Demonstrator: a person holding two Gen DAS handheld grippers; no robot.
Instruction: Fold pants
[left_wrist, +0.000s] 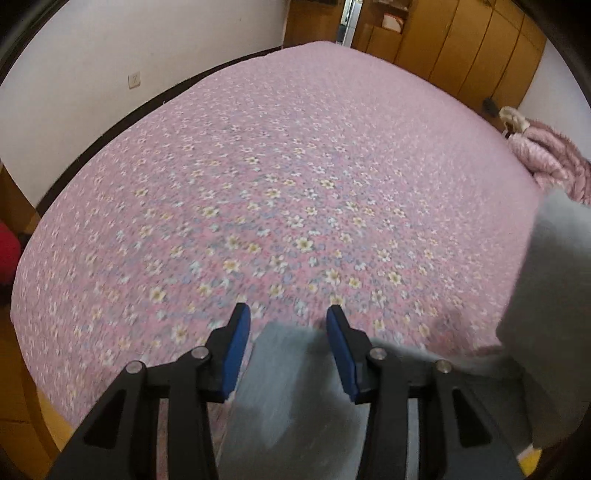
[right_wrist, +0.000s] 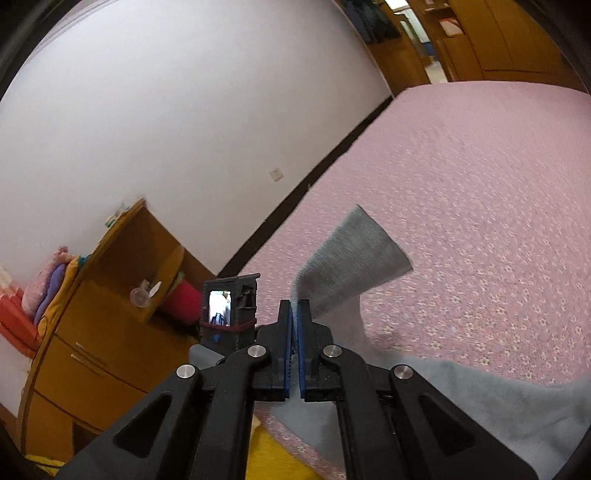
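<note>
Pink flowered bedding (left_wrist: 295, 184) is filling both views, with wooden wardrobes at the upper right. I am holding my right gripper (right_wrist: 294, 314) clenched on an edge of the grey pants (right_wrist: 354, 254), which is sticking up at the frame centre while the rest is trailing to the lower right. My left gripper (left_wrist: 288, 321) is hanging released, a grey leg lying between its fingers at the bottom centre, ungripped. With only one edge pinched, the cloth could be slipping free or bunching unevenly
</note>
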